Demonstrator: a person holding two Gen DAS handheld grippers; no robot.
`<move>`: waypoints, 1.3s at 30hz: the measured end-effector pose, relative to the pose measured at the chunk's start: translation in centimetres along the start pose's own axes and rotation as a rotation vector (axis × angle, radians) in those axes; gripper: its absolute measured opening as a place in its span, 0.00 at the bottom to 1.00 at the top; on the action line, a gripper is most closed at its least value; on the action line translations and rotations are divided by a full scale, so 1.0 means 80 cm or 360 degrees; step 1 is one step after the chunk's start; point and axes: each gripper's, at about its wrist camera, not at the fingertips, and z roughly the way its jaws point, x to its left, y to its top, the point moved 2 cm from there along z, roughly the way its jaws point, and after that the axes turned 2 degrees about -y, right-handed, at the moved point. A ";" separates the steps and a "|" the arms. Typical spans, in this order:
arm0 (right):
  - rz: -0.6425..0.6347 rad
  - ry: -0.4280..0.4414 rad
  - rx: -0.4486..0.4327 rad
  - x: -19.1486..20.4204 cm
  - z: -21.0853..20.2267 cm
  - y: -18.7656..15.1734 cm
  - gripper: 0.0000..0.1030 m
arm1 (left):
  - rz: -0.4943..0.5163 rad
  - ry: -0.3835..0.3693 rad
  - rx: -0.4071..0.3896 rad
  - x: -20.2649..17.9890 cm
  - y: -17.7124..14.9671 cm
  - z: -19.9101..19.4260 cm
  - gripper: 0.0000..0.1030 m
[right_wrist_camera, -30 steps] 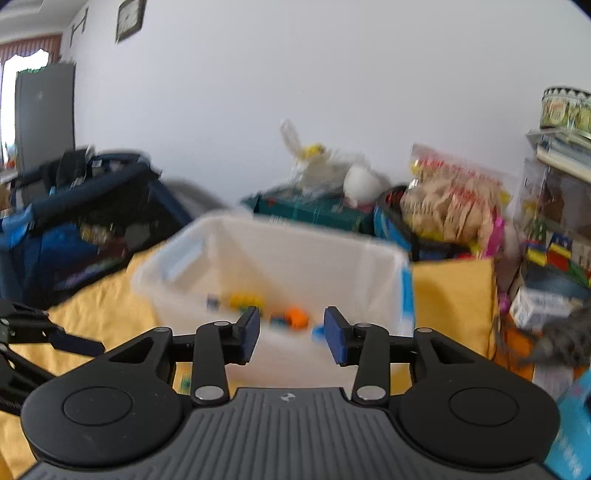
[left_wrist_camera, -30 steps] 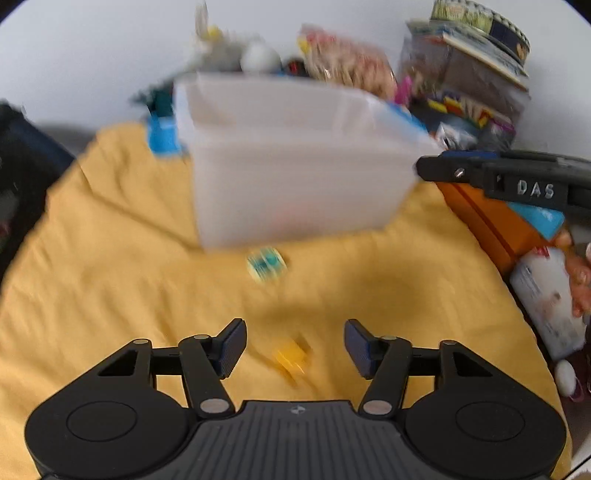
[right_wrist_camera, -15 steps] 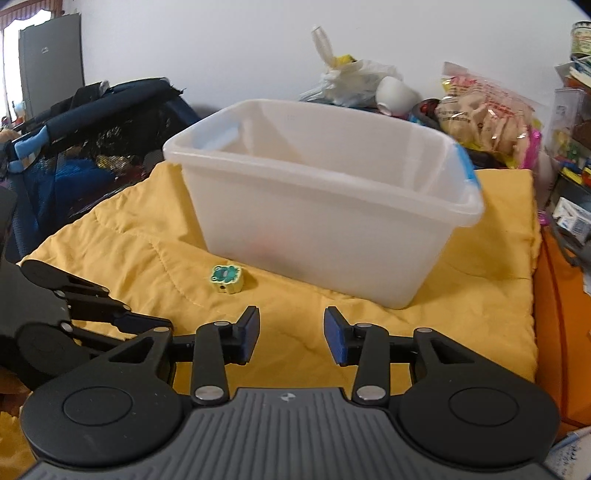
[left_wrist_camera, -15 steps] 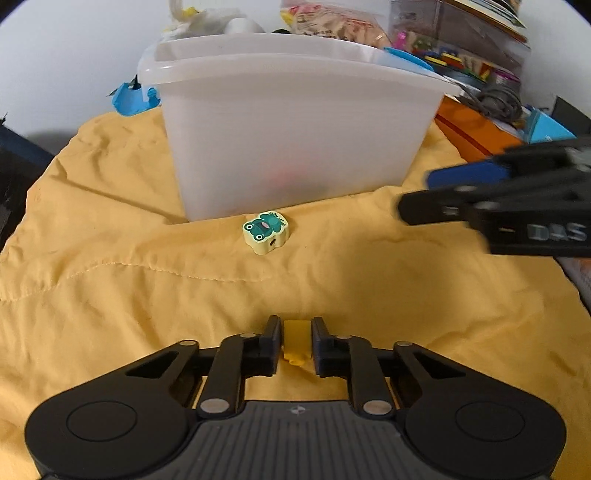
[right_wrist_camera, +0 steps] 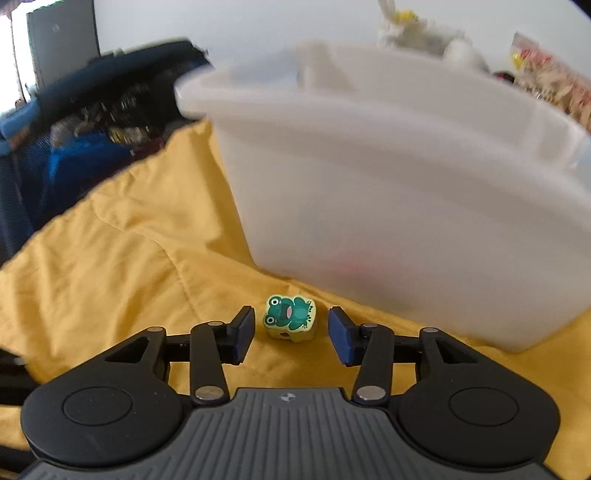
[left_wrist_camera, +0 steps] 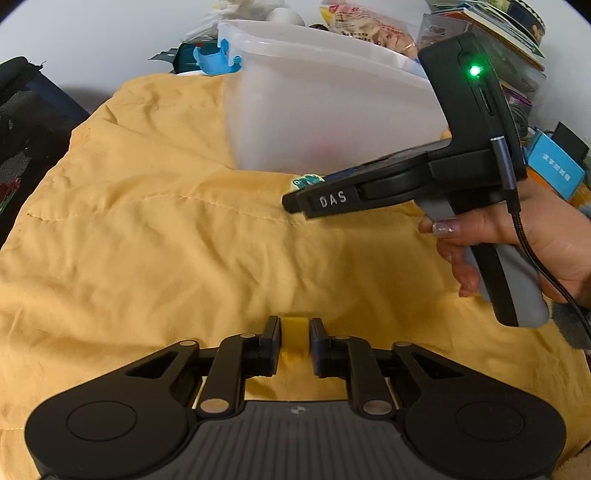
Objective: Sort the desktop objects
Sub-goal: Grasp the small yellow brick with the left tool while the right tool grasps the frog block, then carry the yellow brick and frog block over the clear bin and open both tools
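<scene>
A small yellow block (left_wrist_camera: 294, 328) sits between the pads of my left gripper (left_wrist_camera: 294, 339), low over the yellow cloth (left_wrist_camera: 147, 240); the pads touch its sides while the jaws are opening slightly. A frog-printed eraser (right_wrist_camera: 290, 319) lies on the cloth in front of the white translucent bin (right_wrist_camera: 406, 184). My right gripper (right_wrist_camera: 291, 318) straddles the eraser, its jaws opening, with a gap on each side. In the left wrist view the right gripper (left_wrist_camera: 291, 203) reaches in from the right and hides most of the frog eraser (left_wrist_camera: 308, 181) in front of the bin (left_wrist_camera: 332, 122).
A hand (left_wrist_camera: 517, 240) holds the right gripper's handle. Boxes, books and snack bags (left_wrist_camera: 369, 26) crowd the back and right edge. A dark blue bag (right_wrist_camera: 74, 155) stands left of the cloth (right_wrist_camera: 110, 258). Blue clip (left_wrist_camera: 218, 61) behind the bin.
My left gripper went from open to shut around the yellow block. The right gripper dropped down toward the cloth and now has the frog eraser between its fingers.
</scene>
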 end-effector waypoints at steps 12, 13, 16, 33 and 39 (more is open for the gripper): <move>0.0091 -0.0039 -0.0018 -0.029 -0.079 -0.056 0.35 | 0.0048 -0.0035 -0.0043 -0.012 -0.010 -0.005 0.17; 0.0109 -0.0051 -0.0015 -0.034 -0.088 -0.065 0.35 | 0.0048 -0.0047 -0.0051 -0.013 -0.005 -0.007 0.17; 0.0139 -0.0089 -0.0011 -0.041 -0.103 -0.081 0.35 | 0.0068 -0.0093 -0.0158 -0.019 0.030 -0.025 0.17; 0.0249 -0.0266 -0.0527 -0.119 -0.165 0.104 0.35 | 0.0286 0.0052 -0.0592 -0.059 0.304 -0.009 0.17; 0.0272 -0.0318 -0.0286 -0.139 -0.095 0.119 0.35 | 0.0200 0.0159 -0.0366 -0.045 0.283 0.058 0.21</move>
